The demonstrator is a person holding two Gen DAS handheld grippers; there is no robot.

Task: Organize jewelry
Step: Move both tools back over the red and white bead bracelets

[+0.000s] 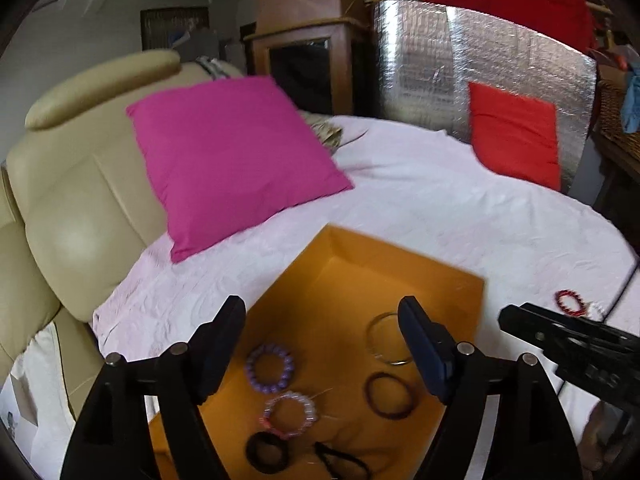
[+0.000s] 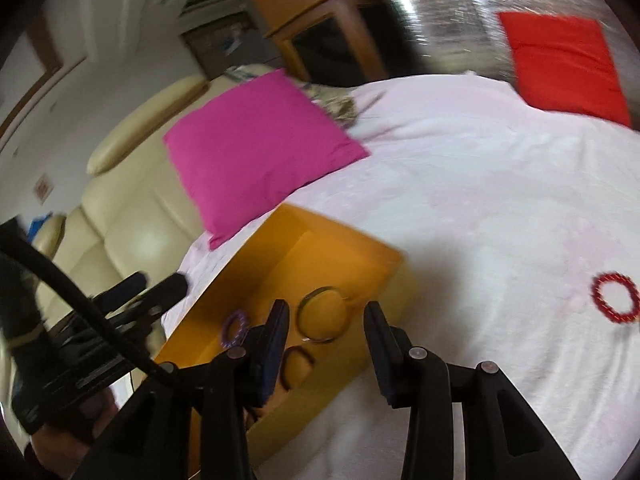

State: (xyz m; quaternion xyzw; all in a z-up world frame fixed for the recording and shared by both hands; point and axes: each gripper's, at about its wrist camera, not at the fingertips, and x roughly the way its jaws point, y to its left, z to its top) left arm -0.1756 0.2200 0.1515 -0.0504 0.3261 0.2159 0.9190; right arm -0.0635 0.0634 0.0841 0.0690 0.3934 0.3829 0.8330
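An orange box [image 1: 352,276] [image 2: 352,264] sits on the white bedspread [image 1: 480,208]. In it lie a purple bead bracelet [image 1: 270,368], a pink bead bracelet [image 1: 289,414], a silver bangle [image 1: 386,338] [image 2: 324,314], a dark band [image 1: 390,396] and black hair ties [image 1: 267,452]. My left gripper [image 1: 322,320] is open and empty above the box. My right gripper [image 2: 328,320] is open and empty over the box's right side; it also shows at the right edge of the left wrist view [image 1: 560,336]. A red bead bracelet [image 2: 615,298] [image 1: 570,302] lies on the bedspread to the right.
A magenta pillow [image 1: 236,160] leans behind the box, against a cream leather headboard [image 1: 80,208]. A red pillow [image 1: 516,132] rests against a silver foil panel [image 1: 460,56] at the back right. A wooden cabinet [image 1: 304,52] stands behind the bed.
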